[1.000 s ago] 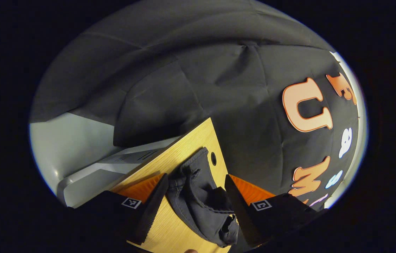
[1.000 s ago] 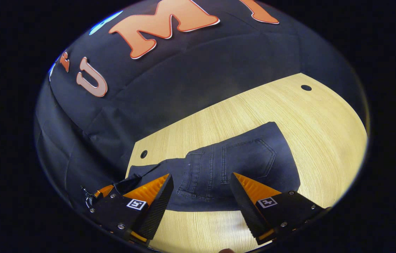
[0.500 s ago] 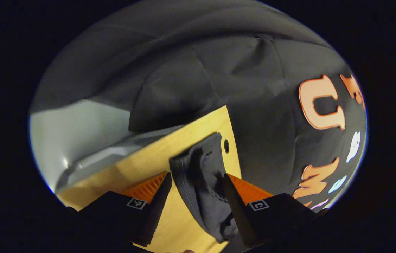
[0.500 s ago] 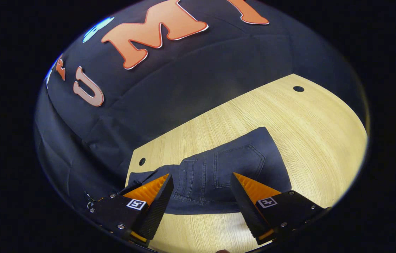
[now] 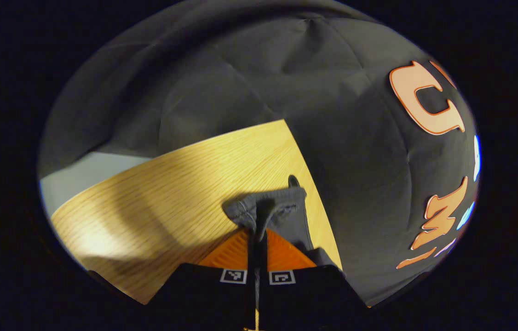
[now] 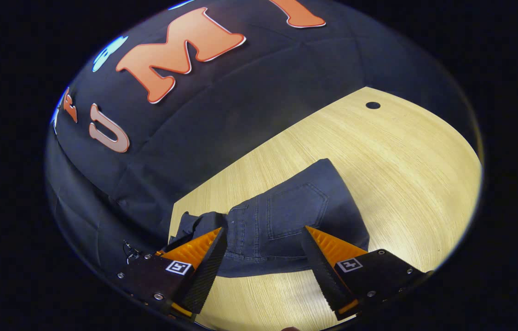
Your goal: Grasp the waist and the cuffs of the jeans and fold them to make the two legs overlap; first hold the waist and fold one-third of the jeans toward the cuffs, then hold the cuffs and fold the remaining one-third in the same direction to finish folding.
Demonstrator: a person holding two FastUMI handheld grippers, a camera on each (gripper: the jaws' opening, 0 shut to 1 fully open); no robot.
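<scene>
2 orange-and-black fingers (image 5: 240, 248) of the left gripper (image 5: 257, 239) stand pressed together in the left gripper view, clamped on a bunched edge of the dark grey-blue denim jeans (image 5: 277, 214). That fold of cloth rises from between the fingertips and lies crumpled on the pale wooden table (image 5: 171, 184), close to the table's right edge and just in front of a small round hole (image 5: 293, 180) in the board. Each finger carries 1 small square black-and-white marker; no readable writing shows on them.

In the right gripper view, the right gripper (image 6: 263, 239) has its jaws wide apart, hovering low over the jeans (image 6: 282, 216) with nothing between the fingers (image 6: 204, 257) but the cloth lying below. The jeans lie flat on the wooden table (image 6: 401, 151), a stitched back pocket (image 6: 293, 207) facing up, seams running beside it, and a narrower bunched part trailing to the left table edge. 1 round hole (image 6: 372, 105) sits near the far corner of the board. No brand tag can be made out on the denim.
</scene>
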